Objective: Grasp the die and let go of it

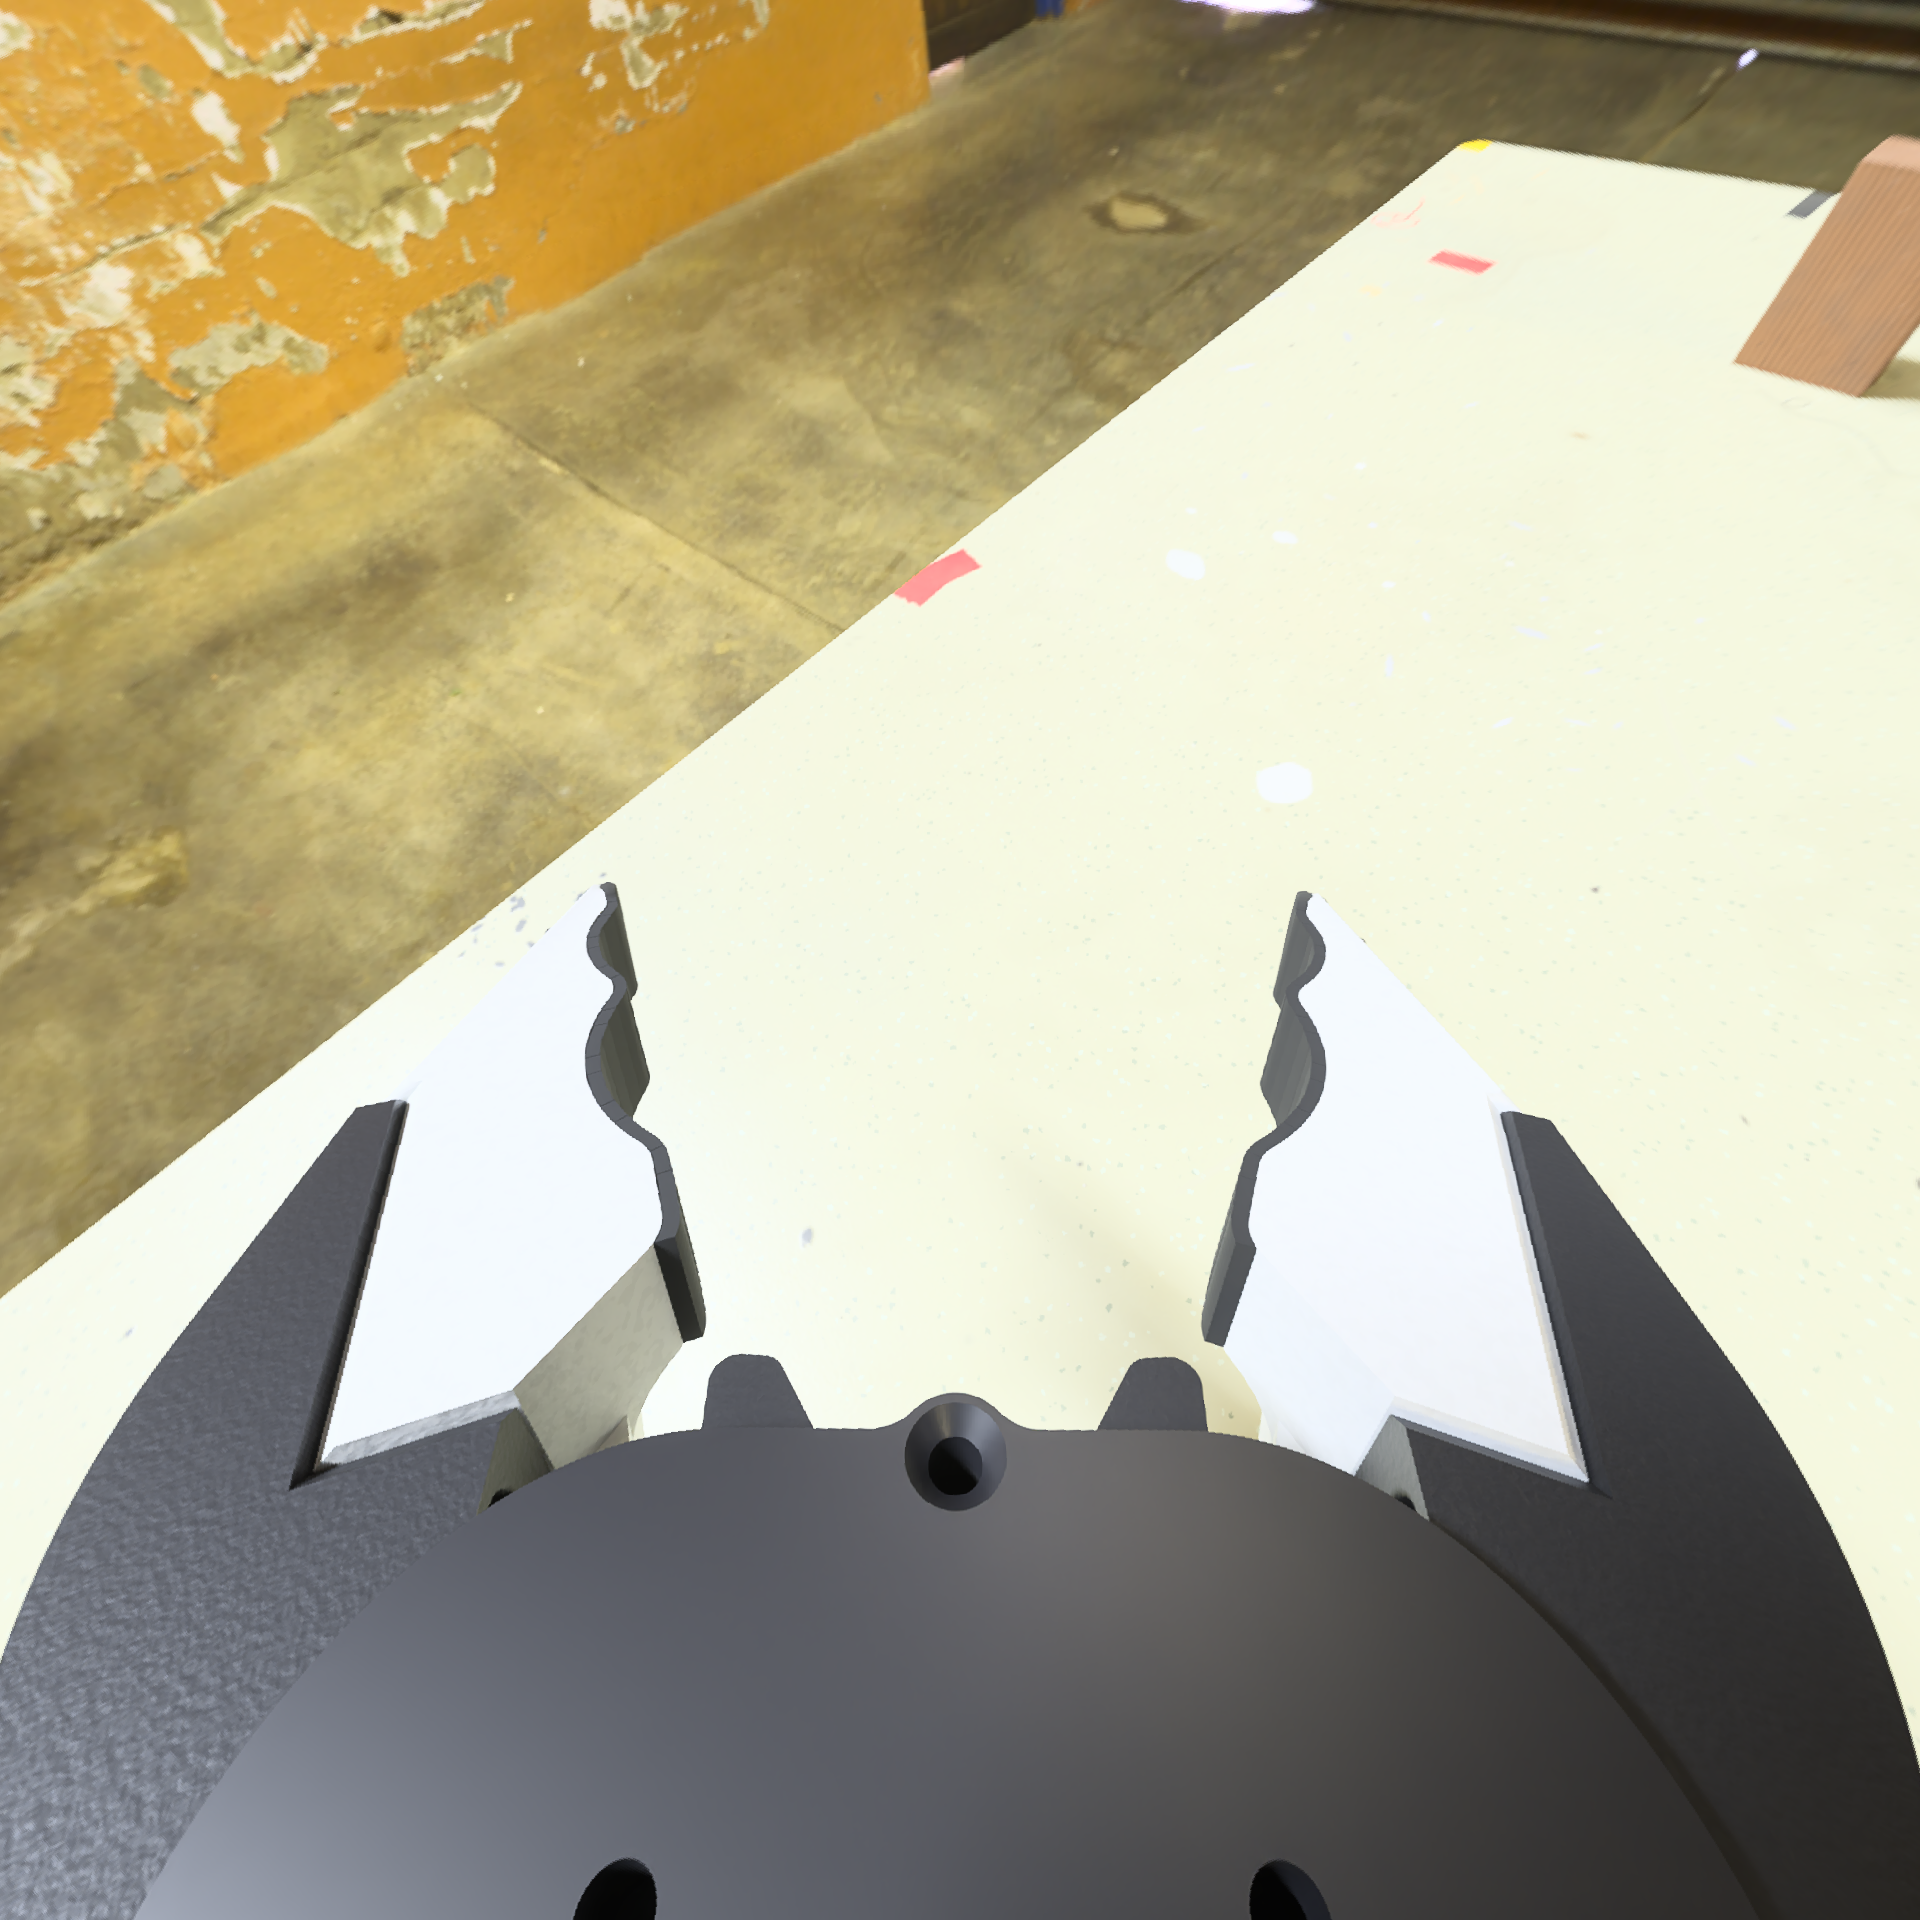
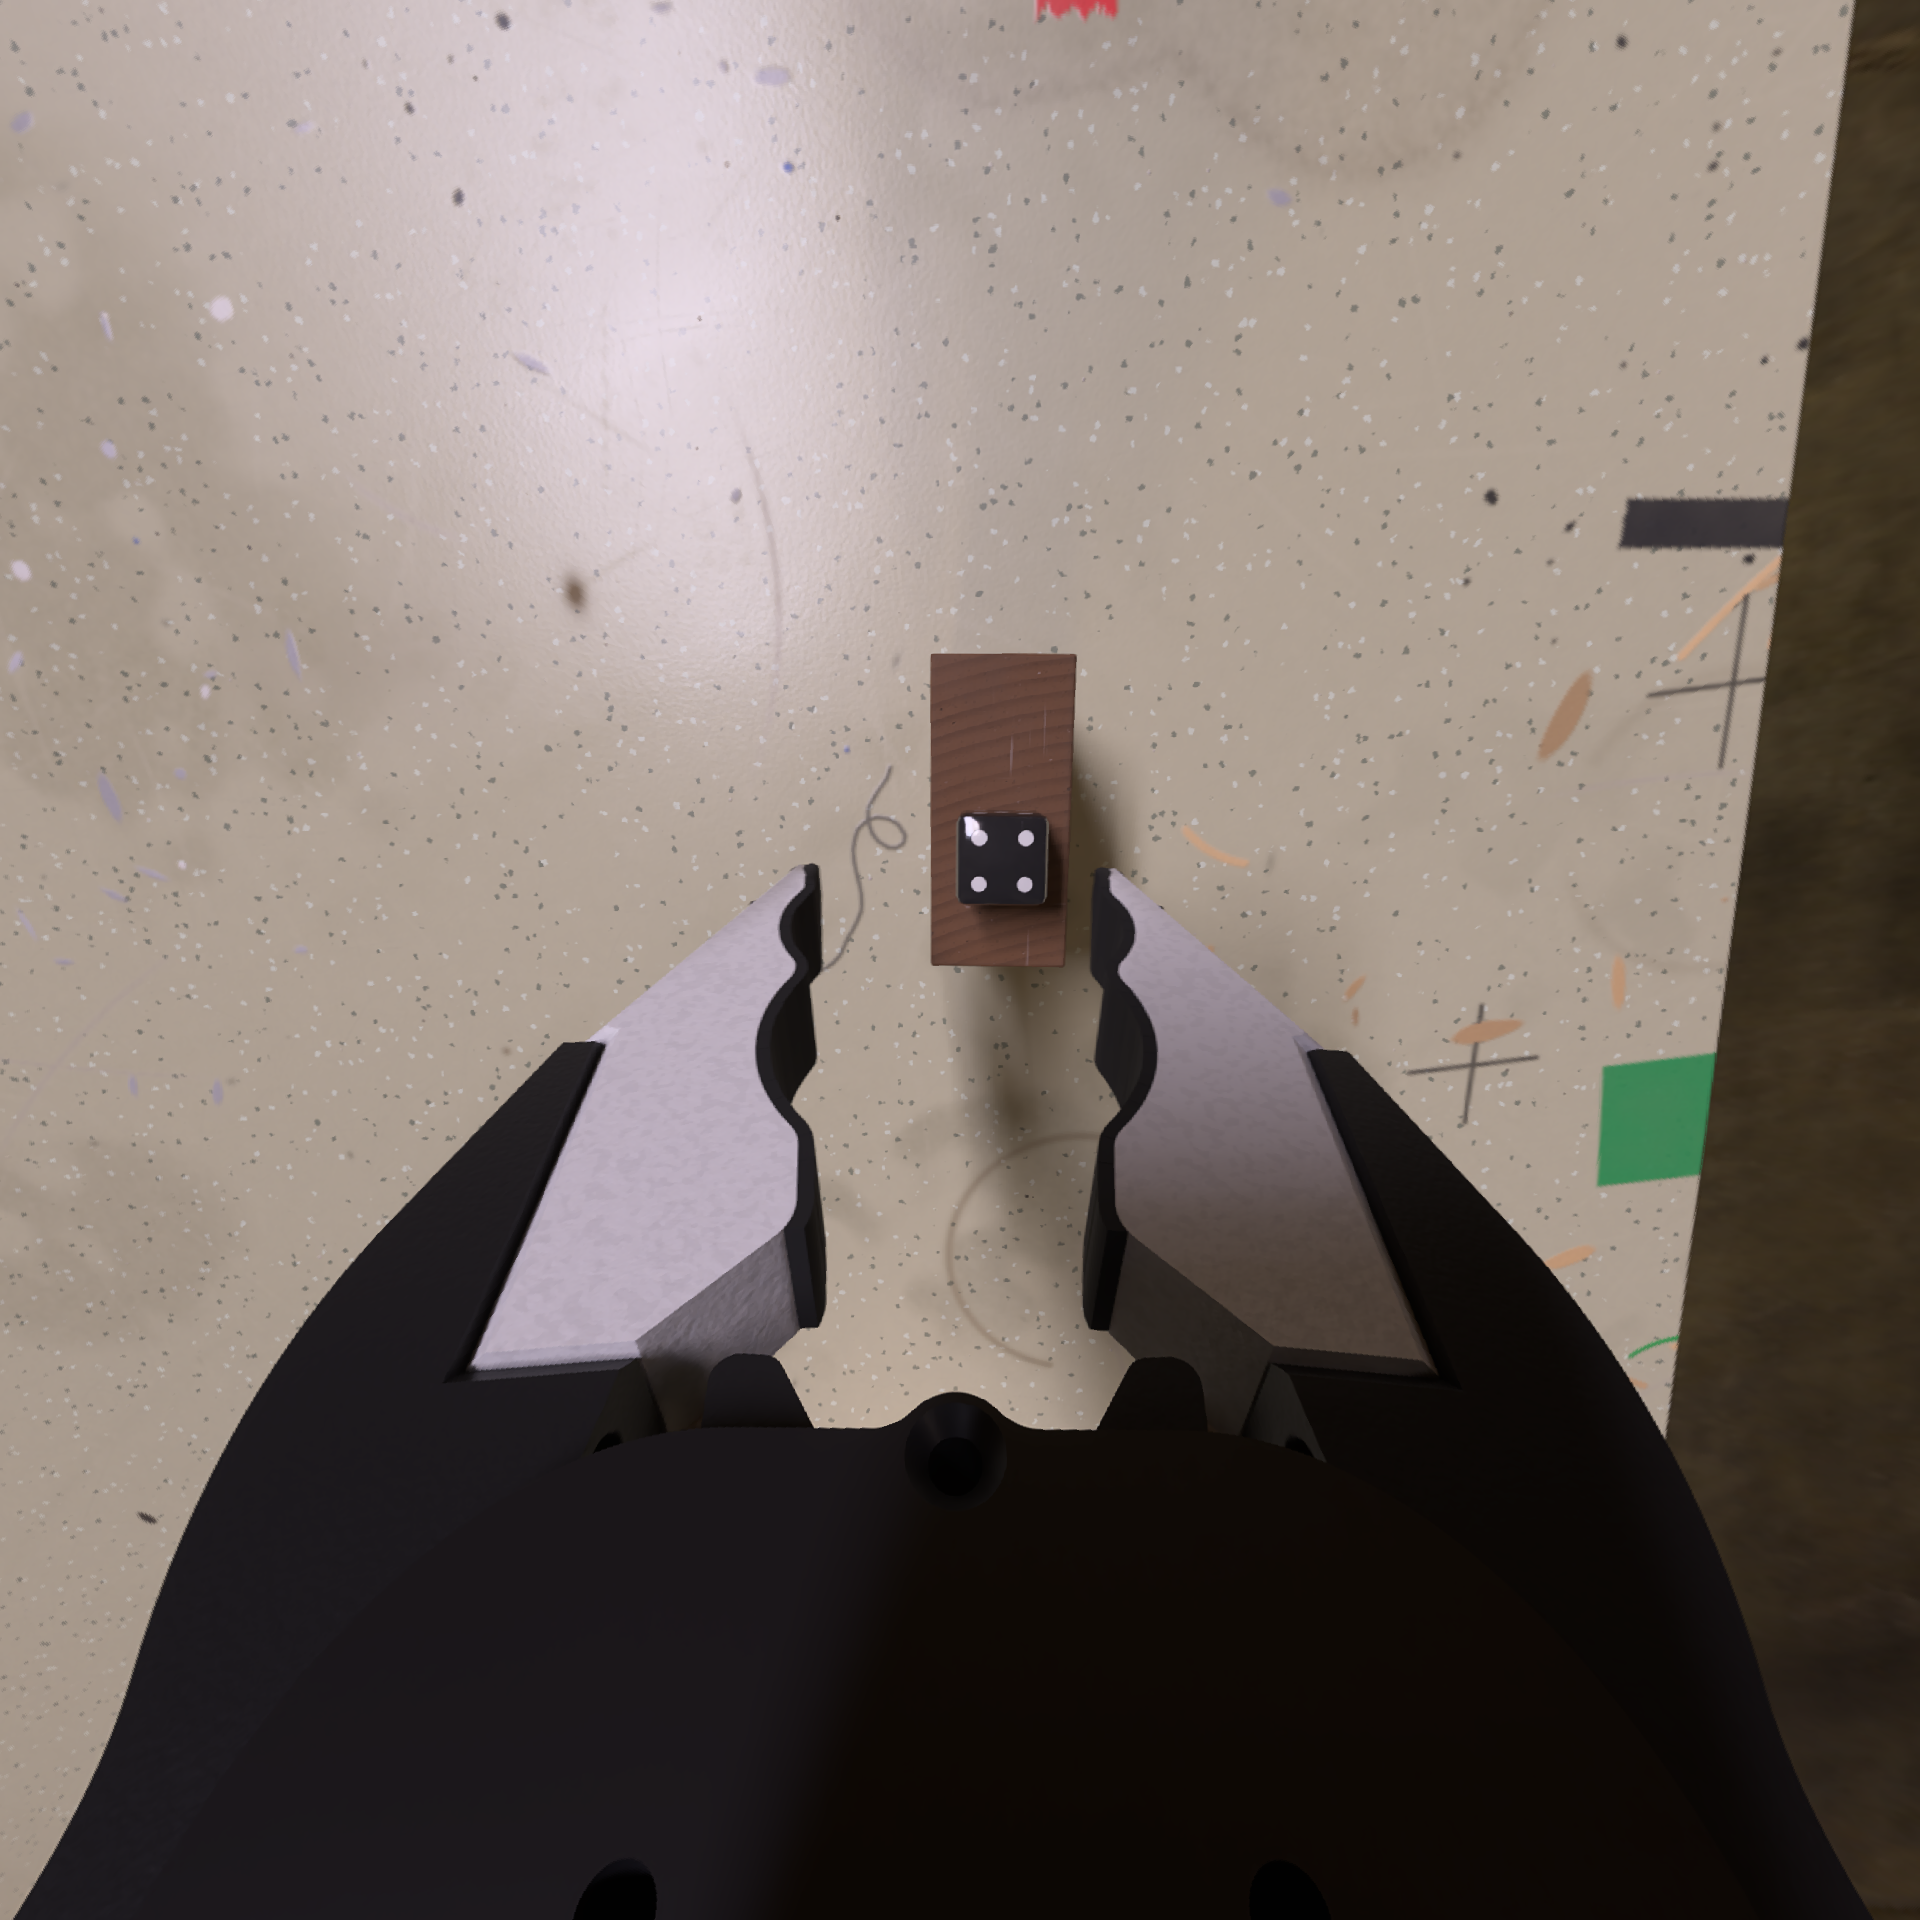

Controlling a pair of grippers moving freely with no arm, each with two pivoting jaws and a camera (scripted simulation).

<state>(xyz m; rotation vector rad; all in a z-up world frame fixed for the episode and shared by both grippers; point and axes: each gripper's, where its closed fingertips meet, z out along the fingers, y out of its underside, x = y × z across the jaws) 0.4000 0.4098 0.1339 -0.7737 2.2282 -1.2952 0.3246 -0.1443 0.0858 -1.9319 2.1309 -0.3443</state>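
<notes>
A black die with white pips sits on the near end of a brown wooden block on the speckled beige table. My right gripper is open and empty, looking straight down from above; the die lies just beyond and between the fingertips, a little right of centre, with nothing touching it. My left gripper is open and empty, low over the table near its left edge. The wooden block shows far off at the upper right of the left wrist view; the die is not seen there.
The table's left edge runs diagonally, with a worn floor and an orange wall beyond. The right edge is close to the block. Red, green and black tape patches mark the table top.
</notes>
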